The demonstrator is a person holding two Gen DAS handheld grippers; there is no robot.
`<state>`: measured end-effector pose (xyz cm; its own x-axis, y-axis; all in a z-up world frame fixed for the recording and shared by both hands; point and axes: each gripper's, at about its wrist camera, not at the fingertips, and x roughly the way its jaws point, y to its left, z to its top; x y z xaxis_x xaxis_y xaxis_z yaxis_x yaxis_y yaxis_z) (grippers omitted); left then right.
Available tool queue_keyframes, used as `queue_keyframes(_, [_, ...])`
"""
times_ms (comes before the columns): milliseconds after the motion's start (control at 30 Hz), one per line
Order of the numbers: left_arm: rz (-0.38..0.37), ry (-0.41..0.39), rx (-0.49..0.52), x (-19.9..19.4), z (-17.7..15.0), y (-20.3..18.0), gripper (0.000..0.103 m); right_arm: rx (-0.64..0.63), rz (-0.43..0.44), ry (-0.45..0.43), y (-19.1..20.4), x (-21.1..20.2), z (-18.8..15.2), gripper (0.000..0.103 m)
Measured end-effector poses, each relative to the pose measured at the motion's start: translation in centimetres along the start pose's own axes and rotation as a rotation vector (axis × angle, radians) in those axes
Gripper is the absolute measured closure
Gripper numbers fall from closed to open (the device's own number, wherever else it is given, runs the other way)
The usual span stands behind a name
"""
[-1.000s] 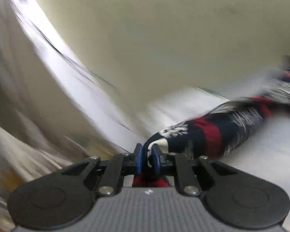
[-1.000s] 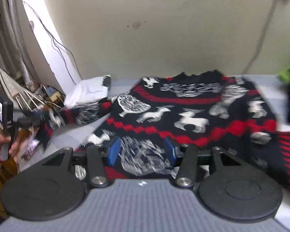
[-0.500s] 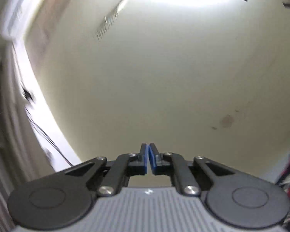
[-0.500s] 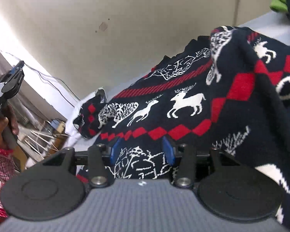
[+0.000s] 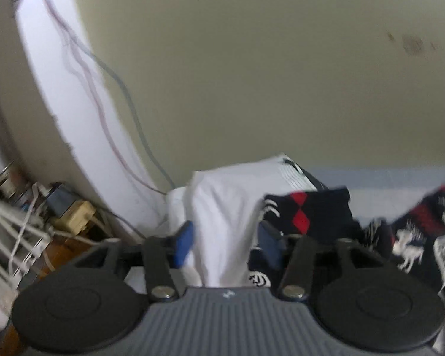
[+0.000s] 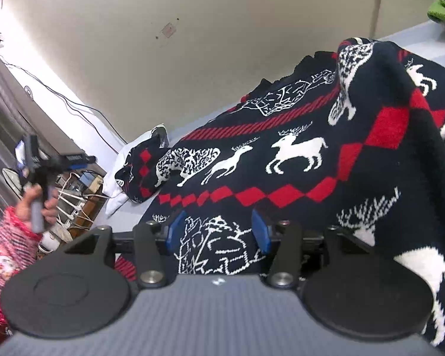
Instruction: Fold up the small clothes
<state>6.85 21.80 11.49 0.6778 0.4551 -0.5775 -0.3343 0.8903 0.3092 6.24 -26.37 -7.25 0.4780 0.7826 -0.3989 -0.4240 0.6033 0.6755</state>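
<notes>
- Sweater (image 6: 281,154): dark knit with red diamonds and white deer, spread on the pale table (image 6: 430,34) against the wall; its right side is humped up in a fold (image 6: 400,95), and one sleeve (image 6: 139,172) lies flopped toward the left end over a white cloth (image 5: 222,207).
- Handling (judged): soft, limp and fairly heavy for cloth; it will sag and drag, not slide. A cuff, hem or fold edge gives the surest pinch; a thick bunch may slip out.
- Left gripper (image 5: 225,244): jaws parted, nothing pinched; the white cloth and sleeve end lie beyond and between the blue pads, seemingly untouched.
- Right gripper (image 6: 218,233): jaws parted, low over the sweater's near part; whether the pads press the knit cannot be told.
- Change: a second ago the left gripper was clamped on the sleeve, pulled out toward the left; its jaws have just been opening, and the sleeve now lies released, folded in by the body. The right side, then flat, now stands humped.
</notes>
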Motion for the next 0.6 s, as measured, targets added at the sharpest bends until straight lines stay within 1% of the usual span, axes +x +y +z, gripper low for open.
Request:
queue_keyframes(67, [-0.006,0.024,0.034,1.6,-0.7,-0.3,0.048,0.003,0.002,0.0,0.0,0.1,0.0,0.05])
queue_keyframes(167, [0.01,0.071,0.094,3.6,-2.0,-1.5,0.045,0.005,0.005,0.0,0.0,0.0,0.1,0.05])
queue_keyframes(233, [0.021,0.098,0.114,4.9,-2.9,-1.8,0.045,0.007,0.008,-0.001,-0.1,-0.1,0.1,0.05])
queue_keyframes(267, [0.037,0.103,0.128,5.4,-3.4,-2.1,0.048,0.009,0.01,-0.001,-0.1,-0.1,0.1,0.05])
queue_keyframes(300, [0.051,0.107,0.141,5.9,-3.6,-2.3,0.053,0.009,0.011,0.0,-0.2,-0.1,0.1,0.049])
queue_keyframes(333, [0.064,0.109,0.144,6.3,-3.7,-2.6,0.076,0.008,0.011,0.0,-0.2,-0.1,0.1,0.049])
queue_keyframes(367, [0.045,0.117,0.123,6.4,-3.4,-2.5,0.093,0.006,0.011,0.0,-0.1,-0.1,0.1,0.049])
queue_keyframes(400, [0.024,0.119,0.077,6.2,-2.9,-2.2,0.093,0.004,0.01,0.001,-0.1,-0.1,0.1,0.049])
queue_keyframes(433, [0.028,0.089,0.025,5.4,-2.1,-1.7,0.093,0.004,0.009,0.0,0.0,-0.1,0.1,0.049])
queue_keyframes(467, [0.027,0.044,-0.016,4.3,-1.1,-1.1,0.093,0.004,0.01,0.0,-0.1,-0.1,0.1,0.049])
queue_keyframes(533, [0.032,-0.075,-0.143,1.2,1.1,1.1,0.093,0.005,0.012,0.0,-0.1,-0.1,0.1,0.049])
queue_keyframes(600, [0.048,-0.142,-0.289,-1.1,2.7,3.6,0.094,0.004,0.011,0.001,-0.1,0.0,0.1,0.049])
